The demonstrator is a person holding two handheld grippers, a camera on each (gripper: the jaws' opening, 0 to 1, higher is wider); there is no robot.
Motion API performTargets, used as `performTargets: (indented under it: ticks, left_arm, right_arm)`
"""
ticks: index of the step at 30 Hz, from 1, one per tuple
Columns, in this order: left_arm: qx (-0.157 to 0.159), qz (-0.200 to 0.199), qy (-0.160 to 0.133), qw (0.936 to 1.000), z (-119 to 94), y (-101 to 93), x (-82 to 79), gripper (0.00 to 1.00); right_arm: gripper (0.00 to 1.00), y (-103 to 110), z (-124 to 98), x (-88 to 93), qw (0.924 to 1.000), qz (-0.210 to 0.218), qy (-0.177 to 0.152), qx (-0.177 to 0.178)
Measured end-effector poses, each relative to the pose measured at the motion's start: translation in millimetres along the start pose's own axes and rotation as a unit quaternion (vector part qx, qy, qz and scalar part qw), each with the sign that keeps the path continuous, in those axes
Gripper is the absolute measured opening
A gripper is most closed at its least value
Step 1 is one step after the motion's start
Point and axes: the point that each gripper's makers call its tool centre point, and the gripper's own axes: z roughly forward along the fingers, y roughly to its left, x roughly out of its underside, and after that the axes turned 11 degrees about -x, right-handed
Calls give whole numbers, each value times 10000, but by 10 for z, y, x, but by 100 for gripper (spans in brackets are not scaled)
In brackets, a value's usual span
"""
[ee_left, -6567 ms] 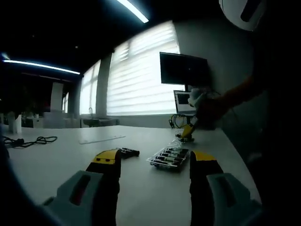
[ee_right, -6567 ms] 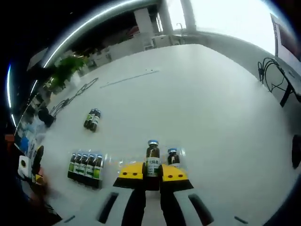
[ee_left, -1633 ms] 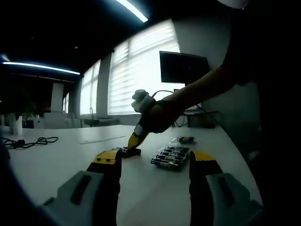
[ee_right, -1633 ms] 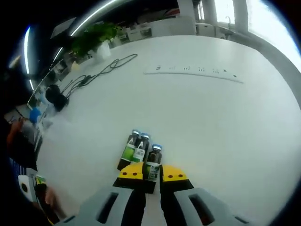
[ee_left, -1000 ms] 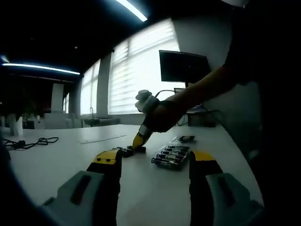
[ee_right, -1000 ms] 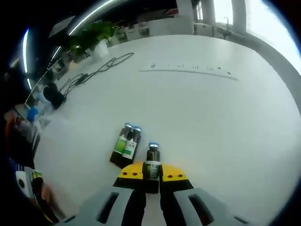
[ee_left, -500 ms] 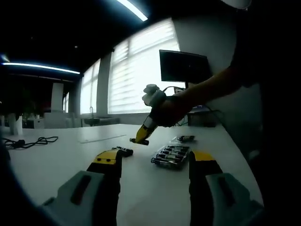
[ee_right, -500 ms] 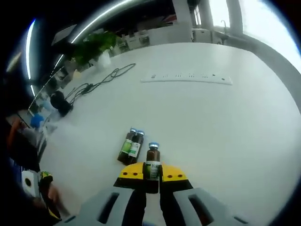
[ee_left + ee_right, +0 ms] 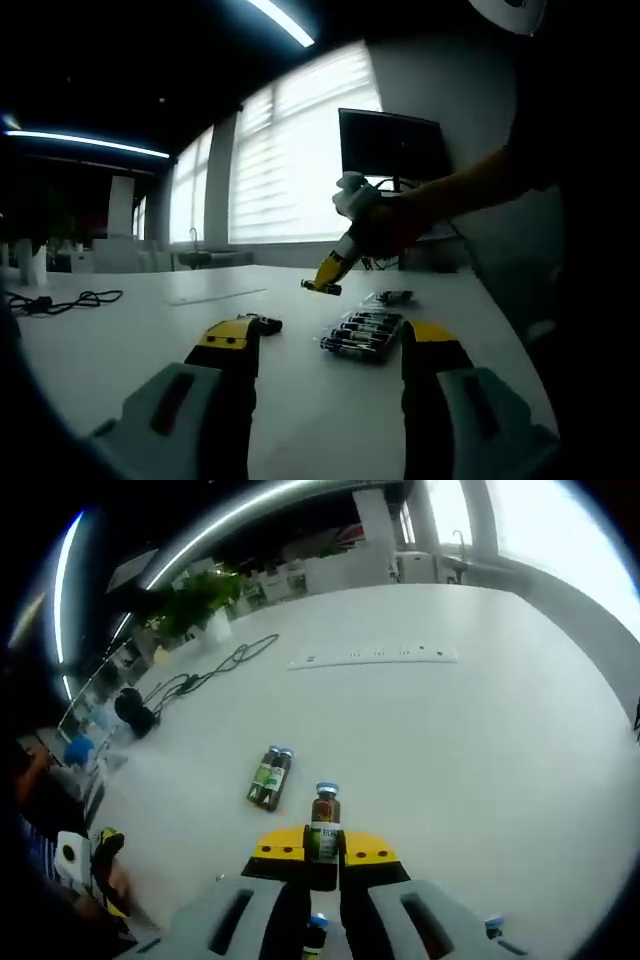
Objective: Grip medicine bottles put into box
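Right gripper (image 9: pixel 322 858) is clenched on a small brown glass bottle w/ blue cap (image 9: pixel 324 820), held above the white table (image 9: pixel 470 730). Left gripper (image 9: pixel 322 350) hangs released, nothing between its jaws. Clear plastic box of bottles (image 9: pixel 362 334) sits on the table. Risk: narrow grip, so the bottle may slip or tip its neighbours on insertion. Two bottles (image 9: pixel 268 776) remain lying loose.

The medicine bottle (image 9: pixel 324 825) clamped in the right gripper (image 9: pixel 324 852) looks like dark brown glass with a glossy printed paper label and a shiny blue cap; the two bottles (image 9: pixel 267 776) lying at about ten o'clock from it have the same finish, with green labels. The table (image 9: pixel 470 750) is a smooth, matt white surface. Both grippers' jaws are matt grey plastic tipped with yellow and black pads, as on the left gripper (image 9: pixel 325 345), and the box (image 9: pixel 362 334) looks like clear, glossy plastic.
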Motion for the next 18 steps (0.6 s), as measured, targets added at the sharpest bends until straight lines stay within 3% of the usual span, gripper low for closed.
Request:
performTargets:
  ticks: [18]
  left_arm:
    - [-76,3,-1,10000,1,27,-3,50]
  right_arm:
    - [6,-317,-603,373,9989,231,-71,406]
